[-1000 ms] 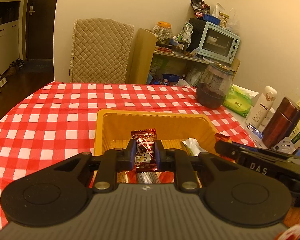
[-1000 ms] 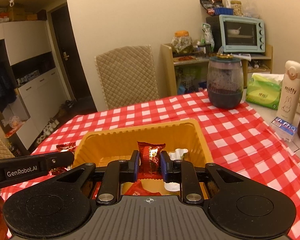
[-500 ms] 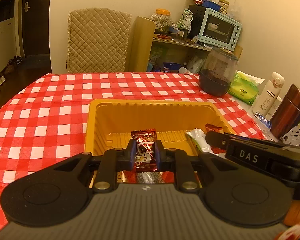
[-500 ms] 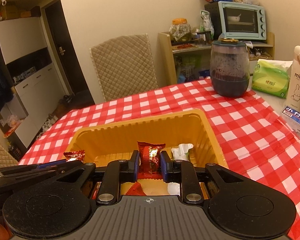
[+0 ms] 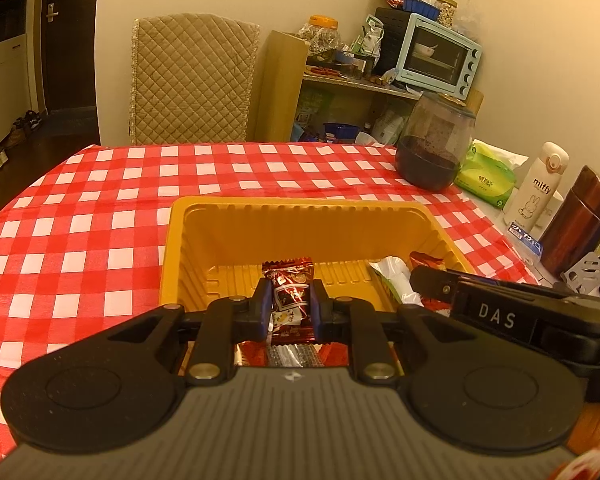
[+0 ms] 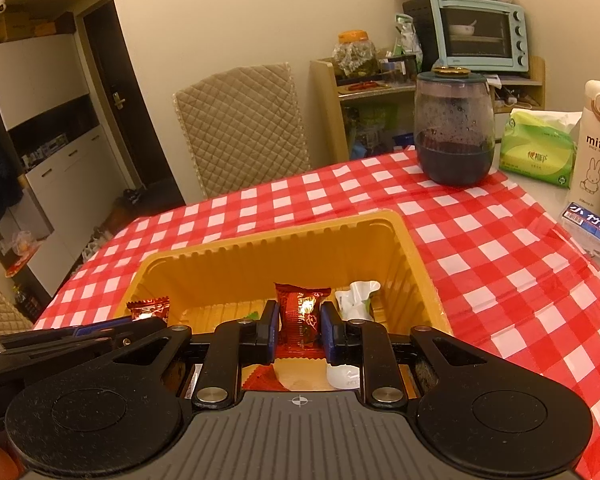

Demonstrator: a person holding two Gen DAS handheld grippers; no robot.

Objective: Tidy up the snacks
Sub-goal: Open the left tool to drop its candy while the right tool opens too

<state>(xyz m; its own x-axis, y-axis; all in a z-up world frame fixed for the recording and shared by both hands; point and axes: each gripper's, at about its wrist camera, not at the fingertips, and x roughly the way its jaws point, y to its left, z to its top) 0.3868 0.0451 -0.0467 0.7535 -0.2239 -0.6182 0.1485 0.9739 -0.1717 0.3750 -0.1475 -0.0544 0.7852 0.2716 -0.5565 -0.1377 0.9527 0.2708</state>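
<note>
Snacks (image 5: 290, 300) (image 6: 302, 316) still clamped in both tools, now lower over yellow tray (image 5: 300, 216)

red-white checked tablecloth (image 5: 100, 216), yellow tray (image 5: 300, 208), shiny red candy wrappers (image 6: 302, 316), pale blue oven (image 6: 480, 32), beige quilted chair (image 5: 192, 80), green tissue pack (image 6: 536, 148)

The table wears a red-and-white checked cloth (image 5: 100, 216), with bare pale tabletop showing at its 3 o'clock edge. A yellow plastic tray (image 5: 296, 210) sits on the cloth near 6 o'clock. Toward 1 o'clock stands a dark glass jar (image 6: 454, 132). Beside it, off the cloth, lie a green tissue pack (image 6: 538, 152), a white miffy bottle (image 6: 594, 144), a small blue packet (image 6: 590, 229) and a brown flask (image 5: 582, 220).
</note>
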